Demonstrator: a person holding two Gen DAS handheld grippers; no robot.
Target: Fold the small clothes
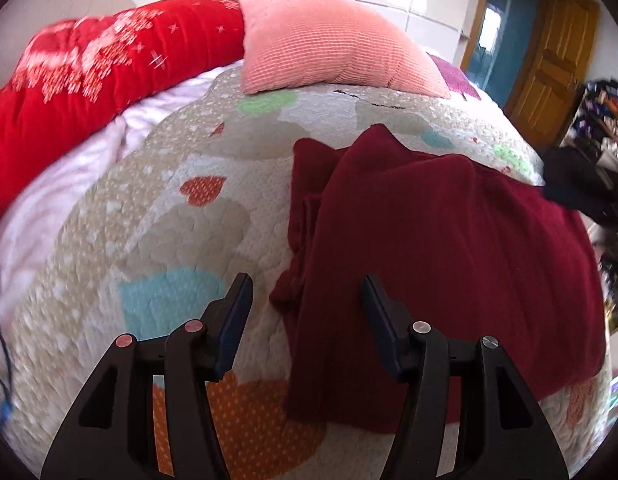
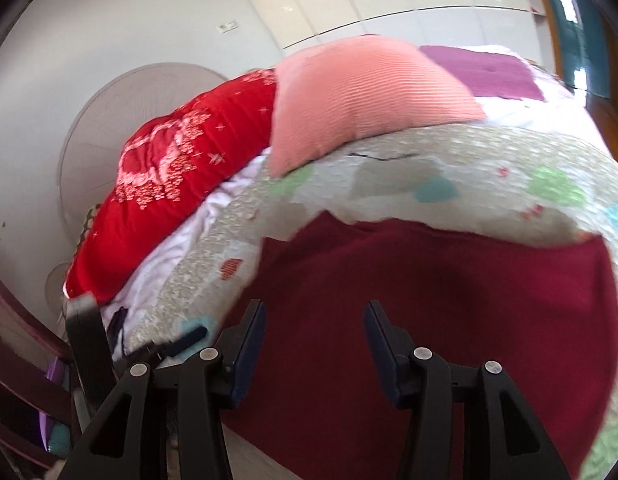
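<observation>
While both tools hung over the bed with nothing between their fingers, the left tool [image 1: 307,300] stood with its jaws wide apart above the left edge of the garment [image 1: 449,272], and the right tool [image 2: 315,328] was spread just as wide over the garment's middle [image 2: 429,320]. Neither touched the cloth as far as the views showed. The garment lay on the quilt [image 1: 169,220], near the front of the bed, partly folded already: a broad flat panel with a narrower bunched strip doubled under or alongside its left edge, and two soft peaks sticking up at the far end. It was a deep burgundy, matt and finely textured, likely a knit or fleece. It would probably handle as light, limp and a little clingy, not slippery; it would sag from any single pinch and drag on the quilted surface. A sound hold, in my judgement, would be on the near corners or along the bunched left edge, pinching through all the layers so the fold did not slide apart. Beyond it sat a pink pillow [image 1: 329,44] and a red blanket [image 1: 89,72] along the far side.
</observation>
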